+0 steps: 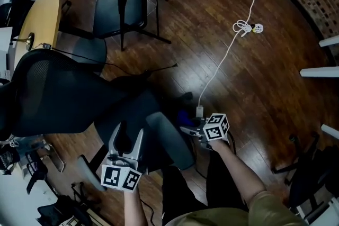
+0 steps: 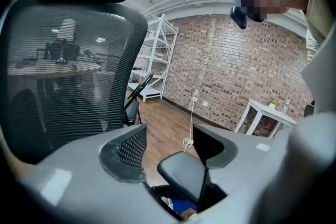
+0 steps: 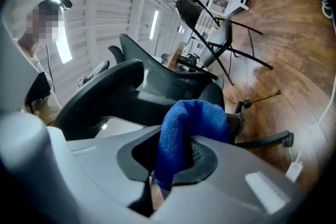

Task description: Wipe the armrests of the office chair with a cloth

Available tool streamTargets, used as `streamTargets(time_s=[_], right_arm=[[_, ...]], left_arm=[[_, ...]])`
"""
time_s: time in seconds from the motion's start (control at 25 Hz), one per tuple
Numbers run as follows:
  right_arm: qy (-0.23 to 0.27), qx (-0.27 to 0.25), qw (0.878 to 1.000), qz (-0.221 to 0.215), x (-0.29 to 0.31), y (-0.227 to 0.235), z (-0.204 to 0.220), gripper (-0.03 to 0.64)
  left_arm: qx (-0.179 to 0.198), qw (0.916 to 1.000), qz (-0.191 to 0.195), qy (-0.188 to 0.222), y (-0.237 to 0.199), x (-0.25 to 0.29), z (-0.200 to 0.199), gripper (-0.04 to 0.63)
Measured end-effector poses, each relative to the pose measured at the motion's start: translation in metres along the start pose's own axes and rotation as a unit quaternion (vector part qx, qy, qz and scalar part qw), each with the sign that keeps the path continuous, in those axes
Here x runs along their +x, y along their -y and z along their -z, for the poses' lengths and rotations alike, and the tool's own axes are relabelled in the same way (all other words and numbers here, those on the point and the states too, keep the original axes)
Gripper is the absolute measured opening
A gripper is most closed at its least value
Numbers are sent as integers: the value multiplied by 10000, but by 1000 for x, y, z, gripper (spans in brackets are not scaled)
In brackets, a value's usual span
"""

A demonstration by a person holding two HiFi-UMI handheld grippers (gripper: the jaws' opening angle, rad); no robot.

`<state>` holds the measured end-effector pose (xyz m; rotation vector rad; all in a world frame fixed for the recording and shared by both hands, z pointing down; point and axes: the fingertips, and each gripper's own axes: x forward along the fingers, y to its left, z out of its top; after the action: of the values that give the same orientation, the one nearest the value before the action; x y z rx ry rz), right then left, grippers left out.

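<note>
The right claw (image 3: 173,157) is clamped on a blue cloth (image 3: 184,134), which bulges out of its jaws in a folded hump. The head view shows only a small patch of that cloth (image 1: 184,116), at the far end of the office chair's (image 1: 58,92) grey armrest (image 1: 169,140). Whether the two touch cannot be told.

The left claw (image 2: 170,144) stands apart and holds nothing. The armrest pad (image 2: 181,176) shows beyond its gap, with the chair's mesh back (image 2: 58,71) to its left.

Each gripper's cube carries black-and-white square markers, seen only from the head, on the left claw (image 1: 128,135) and the right claw (image 1: 188,129).

Only the left gripper view shows the brick wall (image 2: 236,76) and the white shelf (image 2: 155,60). Only the head view shows the white cable (image 1: 233,39) across the wood floor (image 1: 212,2).
</note>
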<state>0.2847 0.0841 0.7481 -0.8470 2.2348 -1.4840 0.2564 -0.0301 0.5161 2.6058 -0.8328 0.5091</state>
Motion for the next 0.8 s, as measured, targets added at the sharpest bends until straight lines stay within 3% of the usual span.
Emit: streamTargets(time_s=[0.36,0.52,0.64,0.8], right_arm=[[-310,536,9914,1152,21,107,1,18],[-520,712,9860,1412,31,147,6,17],[-495,812,9855,1406,29,155,-1,28],[-591,250,9850,1602,-5,133,-34,28]], left_arm=[[-43,10000,-79,-42,-7,-3,21,270],[-105,9997,-217,-80,-13,-14,41,270],[-335,9990,-275,-55,-21,-23,55,270],[-571,9981,-208,28,-23,-34,67,270]])
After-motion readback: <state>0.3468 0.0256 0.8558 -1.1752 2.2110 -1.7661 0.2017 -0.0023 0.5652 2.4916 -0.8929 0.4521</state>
